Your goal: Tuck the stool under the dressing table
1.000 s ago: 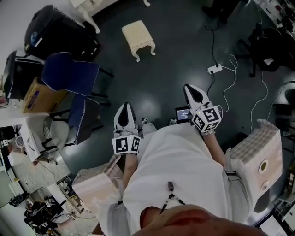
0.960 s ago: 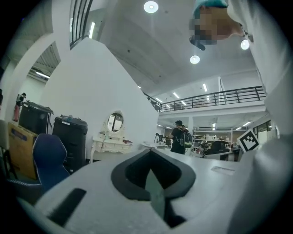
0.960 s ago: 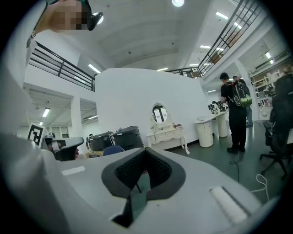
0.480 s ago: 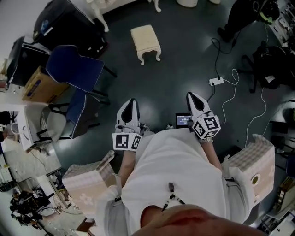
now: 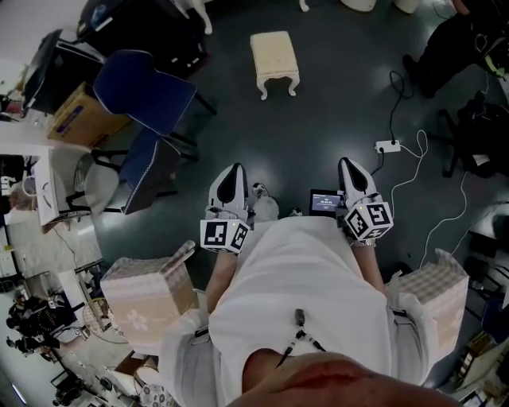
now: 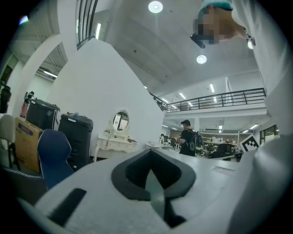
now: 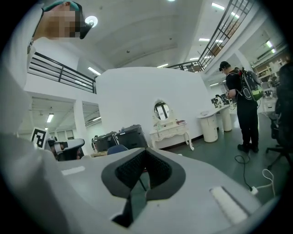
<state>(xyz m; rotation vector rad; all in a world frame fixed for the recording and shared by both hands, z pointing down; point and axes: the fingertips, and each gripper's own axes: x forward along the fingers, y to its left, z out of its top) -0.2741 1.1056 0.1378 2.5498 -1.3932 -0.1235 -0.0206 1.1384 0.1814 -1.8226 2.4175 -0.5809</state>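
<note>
stool [image 5: 274, 57] whole; dressing table [image 5: 196, 6] cut off; left gripper [image 5: 232, 171], right gripper [image 5: 350, 164] clenched empty.

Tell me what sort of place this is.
Likely an open lab or workshop hall, not a home: mezzanine railing overhead, power strip on the dark floor, blue chair near the dressing table.

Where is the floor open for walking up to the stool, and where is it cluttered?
Open: the dark floor between the cream stool and the person, bordered left by the blue chair and right by the power strip. Crowded: the left edge, with the chair, a cardboard box and black bins.
</note>
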